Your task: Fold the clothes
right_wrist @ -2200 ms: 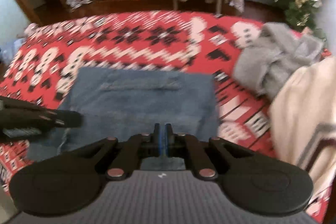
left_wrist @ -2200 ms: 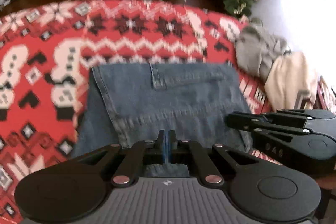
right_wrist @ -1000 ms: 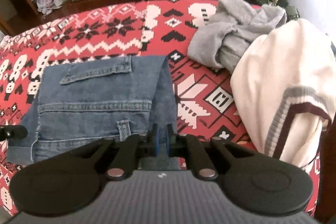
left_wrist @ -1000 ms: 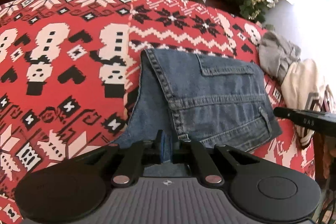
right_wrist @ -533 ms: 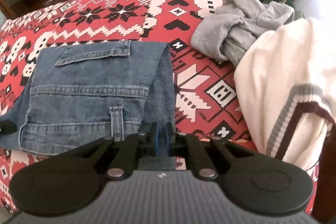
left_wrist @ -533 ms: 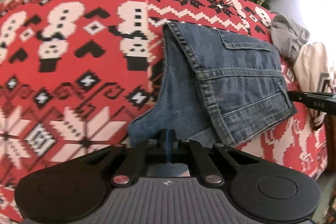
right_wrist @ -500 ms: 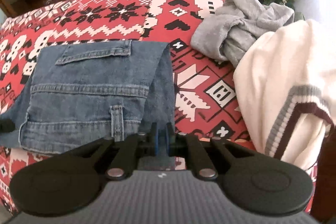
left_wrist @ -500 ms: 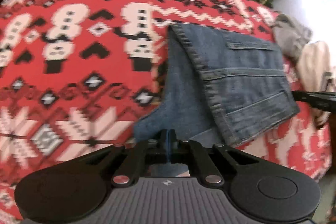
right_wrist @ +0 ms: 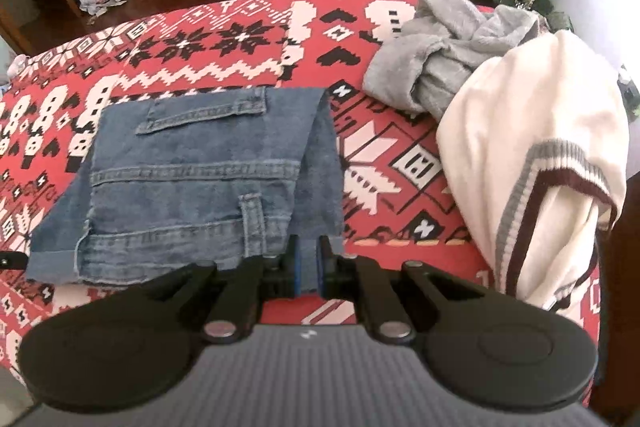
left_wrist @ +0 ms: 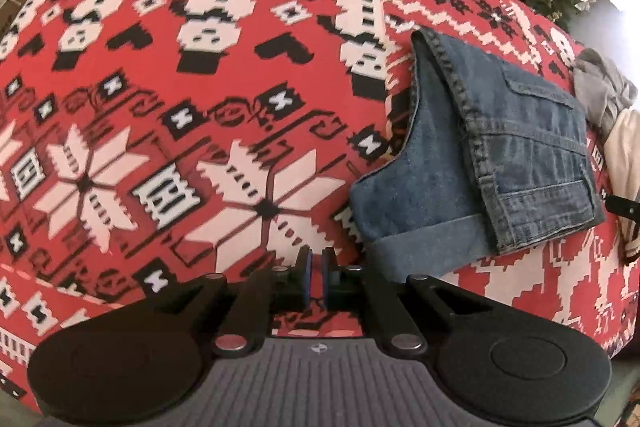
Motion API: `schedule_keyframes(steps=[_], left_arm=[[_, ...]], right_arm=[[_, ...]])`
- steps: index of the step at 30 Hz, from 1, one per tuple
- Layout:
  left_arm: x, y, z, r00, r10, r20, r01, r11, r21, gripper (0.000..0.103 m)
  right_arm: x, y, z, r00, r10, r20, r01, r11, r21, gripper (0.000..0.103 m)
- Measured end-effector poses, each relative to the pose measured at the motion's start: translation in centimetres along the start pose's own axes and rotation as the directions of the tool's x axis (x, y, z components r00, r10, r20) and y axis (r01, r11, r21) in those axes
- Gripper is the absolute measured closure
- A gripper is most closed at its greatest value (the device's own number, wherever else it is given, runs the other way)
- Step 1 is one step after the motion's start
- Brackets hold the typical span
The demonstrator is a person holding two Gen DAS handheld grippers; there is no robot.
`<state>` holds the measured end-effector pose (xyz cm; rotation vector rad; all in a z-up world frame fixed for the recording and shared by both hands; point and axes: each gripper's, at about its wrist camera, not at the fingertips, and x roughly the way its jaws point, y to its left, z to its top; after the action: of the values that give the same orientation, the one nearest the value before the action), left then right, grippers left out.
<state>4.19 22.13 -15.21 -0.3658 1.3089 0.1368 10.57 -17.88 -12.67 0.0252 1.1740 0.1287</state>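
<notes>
Now the jeans [right_wrist: 192, 179] lie folded into a compact blue rectangle on the red patterned blanket [left_wrist: 160, 147]. My left claw [left_wrist: 316, 277] is nearly closed and empty, hovering over bare blanket just beside the denim. My right claw [right_wrist: 306, 267] is narrow too, a strip of denim edge between its pads. Judging by this, one garment looks done; a grey top [right_wrist: 448, 47] and cream sweater [right_wrist: 540, 147] wait unfolded nearby.
</notes>
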Motion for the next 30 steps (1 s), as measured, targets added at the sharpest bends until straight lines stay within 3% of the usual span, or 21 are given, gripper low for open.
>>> schedule_keyframes(steps=[5,6,10,14,18,21,25,27,30], left_arm=[[-0.2,-1.0,0.5,0.993,-0.090,0.074,0.091,0.996,-0.023,0.100],[-0.3,-1.4,0.7,0.991,-0.092,0.095,0.095,0.995,-0.029,0.100],[-0.9,-3.1,1.0,0.985,-0.067,0.159,0.069,0.998,-0.010,0.100],[0.4,-4.1,0.2,0.991,0.015,0.131,-0.021,0.999,0.043,0.099],[0.3,-2.7,-0.2,0.992,0.008,0.124,0.000,0.998,-0.064,0.089],[0.1,-1.3,-0.5,0.994,-0.021,0.107,0.041,0.981,-0.192,0.069],[0.4,-0.7,-0.3,0.993,-0.040,0.115,0.070,0.959,-0.274,0.062],[0.5,-1.2,0.1,0.992,-0.044,0.117,0.072,0.966,-0.248,0.062],[1.1,-2.0,0.8,0.993,-0.066,0.099,0.084,0.976,-0.198,0.087]], right_arm=[[-0.2,0.7,-0.4,1.000,0.008,-0.017,-0.008,1.000,-0.004,0.096],[-0.3,0.8,-0.5,1.000,0.010,-0.018,-0.010,1.000,-0.004,0.092],[-0.5,1.3,-0.5,0.999,0.014,-0.028,-0.015,1.000,-0.015,0.090],[-0.5,1.8,-0.4,0.999,0.022,-0.036,-0.023,0.999,-0.030,0.090],[-0.4,2.4,-0.2,0.999,0.031,-0.039,-0.033,0.999,-0.033,0.090],[-0.4,2.9,-0.1,0.998,0.038,-0.042,-0.040,0.999,-0.037,0.090],[-0.2,3.3,-0.1,0.998,0.044,-0.047,-0.046,0.998,-0.038,0.090],[-0.1,3.5,0.0,0.998,0.044,-0.049,-0.046,0.998,-0.039,0.090],[-0.1,3.6,0.1,0.998,0.042,-0.049,-0.044,0.998,-0.050,0.090]])
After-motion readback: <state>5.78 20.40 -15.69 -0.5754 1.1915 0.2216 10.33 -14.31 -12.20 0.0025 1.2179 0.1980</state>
